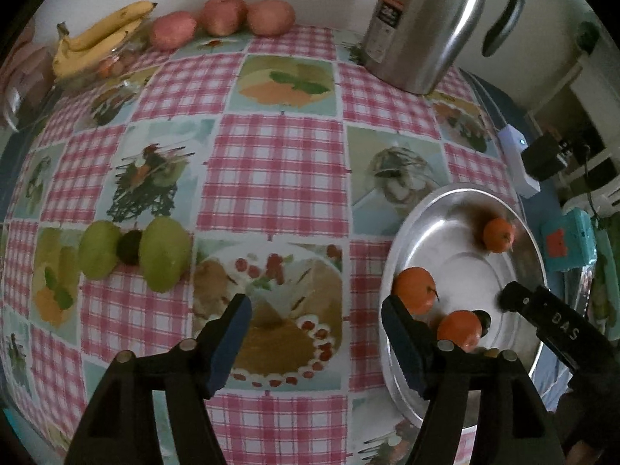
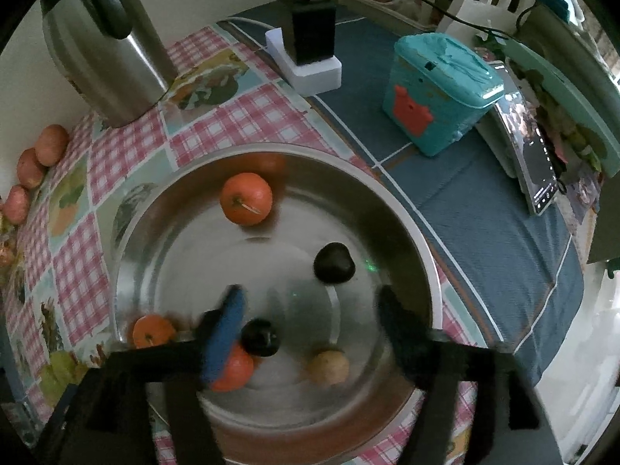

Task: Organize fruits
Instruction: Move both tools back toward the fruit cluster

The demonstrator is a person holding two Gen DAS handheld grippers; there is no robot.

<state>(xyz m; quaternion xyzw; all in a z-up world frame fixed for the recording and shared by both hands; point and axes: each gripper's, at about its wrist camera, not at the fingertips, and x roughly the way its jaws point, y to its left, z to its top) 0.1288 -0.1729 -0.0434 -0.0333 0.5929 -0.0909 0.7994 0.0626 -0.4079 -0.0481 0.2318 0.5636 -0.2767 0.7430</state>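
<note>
We see a bench (image 1: 279, 162) with a metal bowl (image 2: 395, 209) at its right edge. Inside the bowl lie three oranges (image 2: 246, 198), two dark fruits (image 2: 334, 263) and one pale round fruit (image 2: 328, 367). Behind the bowl stands a metal jug (image 1: 422, 27). Along the back wall sit three apples (image 1: 223, 13), with bananas (image 1: 100, 35) to their left. At the left of the bench, two pears (image 1: 164, 254) flank a small dark fruit (image 1: 130, 248). Right of the bowl stands a lidded box (image 2: 438, 93).

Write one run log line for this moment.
left gripper: open, empty | right gripper: open over bowl | oranges in bowl
</note>
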